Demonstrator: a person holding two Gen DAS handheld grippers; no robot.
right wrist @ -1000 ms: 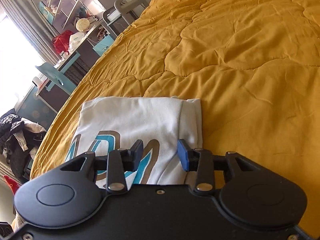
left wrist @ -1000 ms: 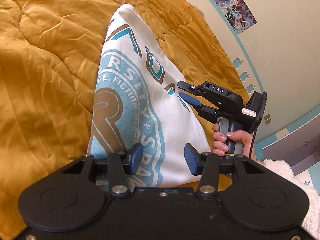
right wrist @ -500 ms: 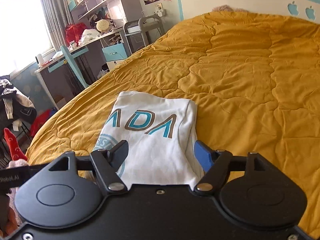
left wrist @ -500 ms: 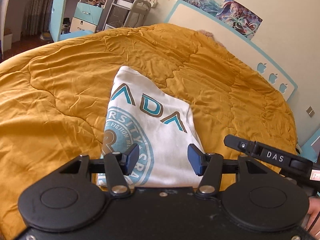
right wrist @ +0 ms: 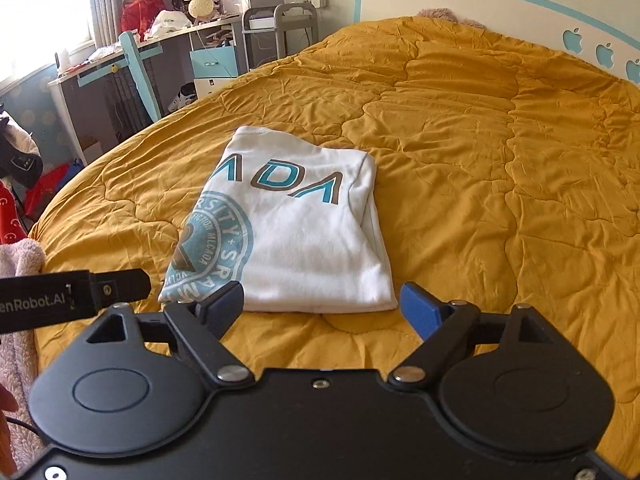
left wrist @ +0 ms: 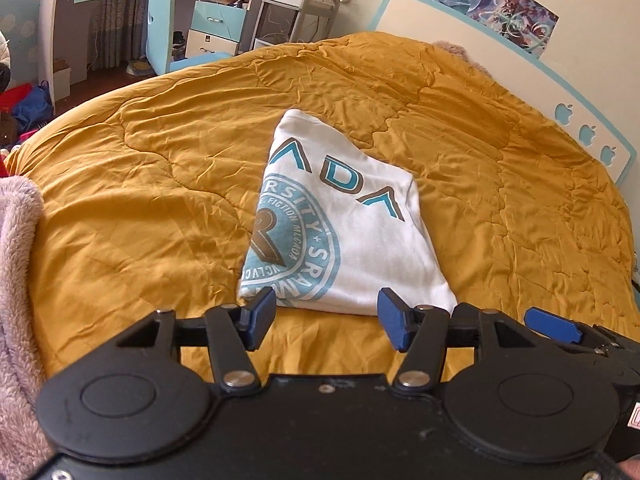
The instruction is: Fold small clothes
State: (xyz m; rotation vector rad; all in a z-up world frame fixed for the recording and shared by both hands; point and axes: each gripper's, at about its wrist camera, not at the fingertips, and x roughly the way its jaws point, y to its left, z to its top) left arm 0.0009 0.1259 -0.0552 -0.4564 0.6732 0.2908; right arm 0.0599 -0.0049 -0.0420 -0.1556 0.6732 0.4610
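White T-shirt [left wrist: 344, 220] — folded into a compact rectangle, lying flat on the yellow quilt [left wrist: 140, 200] near its front edge. Left gripper [left wrist: 326, 318] and right gripper [right wrist: 322, 306]: jaws opening wide, empty, clear of the cloth. Fold looks finished — next, likely fetch another garment.

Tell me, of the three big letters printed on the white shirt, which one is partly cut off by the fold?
The leftmost letter on the folded white shirt. In the right wrist view only part of it shows at the shirt's left folded edge, while the D and the last A are whole.
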